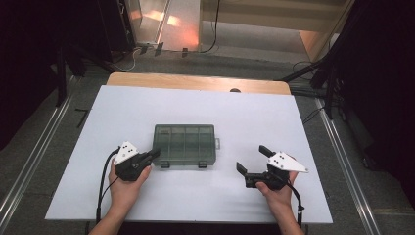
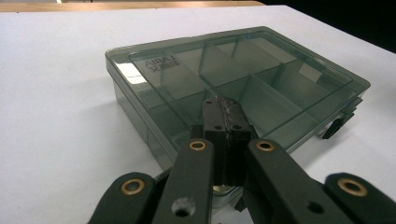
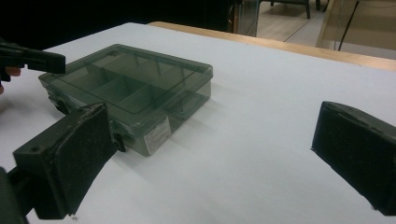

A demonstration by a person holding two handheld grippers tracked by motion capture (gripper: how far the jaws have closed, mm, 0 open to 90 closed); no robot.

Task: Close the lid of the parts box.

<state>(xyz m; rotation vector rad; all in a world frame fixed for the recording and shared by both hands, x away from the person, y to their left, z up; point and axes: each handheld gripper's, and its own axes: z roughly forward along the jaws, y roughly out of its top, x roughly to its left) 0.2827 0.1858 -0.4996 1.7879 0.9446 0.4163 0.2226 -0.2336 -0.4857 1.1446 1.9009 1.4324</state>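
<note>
A smoky-green see-through compartment box lies shut in the middle of the white board. My left gripper is shut with nothing between its jaws. Its tips sit over the lid near the box's near-left corner; whether they touch it I cannot tell. My right gripper stands wide open to the right of the box, apart from it. Its pads frame bare board, with the box beyond them. The left gripper's tip pokes in at the upper left there.
The white board covers a wooden table whose far edge shows. Two dark latches sit on the box's near side. Metal rails run along the floor on both sides, with dark stands behind.
</note>
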